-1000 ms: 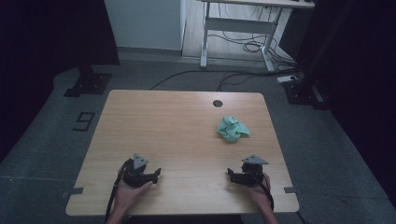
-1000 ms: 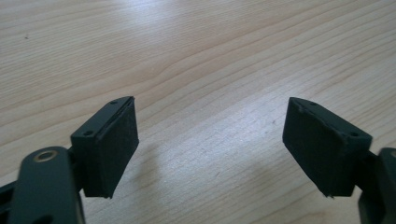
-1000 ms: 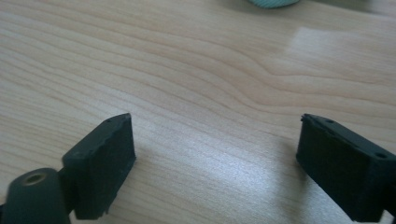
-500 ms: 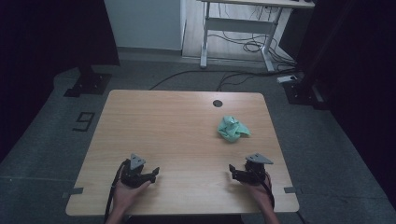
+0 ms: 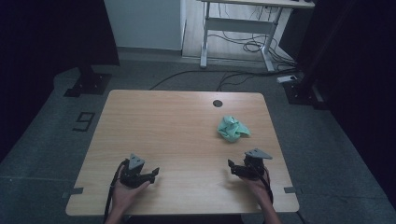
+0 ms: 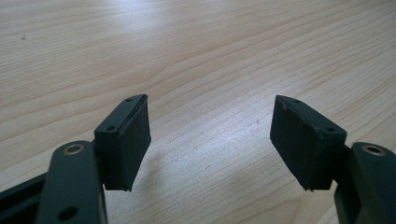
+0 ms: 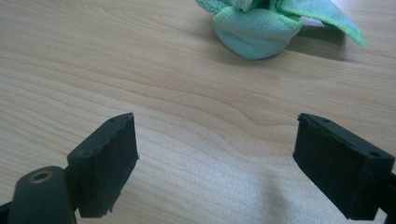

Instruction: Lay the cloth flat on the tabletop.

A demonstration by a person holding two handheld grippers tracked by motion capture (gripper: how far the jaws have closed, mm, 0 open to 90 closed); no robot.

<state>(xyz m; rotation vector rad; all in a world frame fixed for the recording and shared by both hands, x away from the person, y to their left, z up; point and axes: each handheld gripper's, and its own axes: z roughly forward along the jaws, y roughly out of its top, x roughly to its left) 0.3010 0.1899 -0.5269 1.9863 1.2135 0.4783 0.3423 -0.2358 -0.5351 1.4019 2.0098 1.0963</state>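
While both hands rest low on the tabletop (image 5: 177, 121), neither gripper holds anything. Left gripper (image 5: 152, 173) sits lower left of the high view, approx. at the near edge, held by the person's left hand (image 5: 122, 192), w/ its grey three-cornered plate on top. In the left gripper view its jaws stand released, wide apart, w/ bare wood grain between the pads (image 6: 133, 140); nothing is caught there, and the pads hang just over the wood.

Right gripper (image 5: 232, 167) sits lower right of the high view, held by the right hand (image 5: 257, 186), its plate tilted toward the right edge and its cable trailing back along the forearm. Its jaws are also released: in the right gripper view the two black pads (image 7: 109, 163) stand far apart at the bottom corners, empty wood between them.

Green cloth (image 5: 232, 128) lies crumpled in a loose heap, right of centre in the high view, above the right gripper and apart from it, not touching the jaws. In the right gripper view the cloth shows at top centre to top right, a pale green bundle w/ a brighter green hem, one flap sticking out to the right, partly cut off by the top edge.

Small dark round hole (image 5: 217, 103) sits in the tabletop near the far edge, just above the cloth in frame. Grey floor surrounds the tabletop, w/ a dark "9" marking (image 5: 84, 121) at left.
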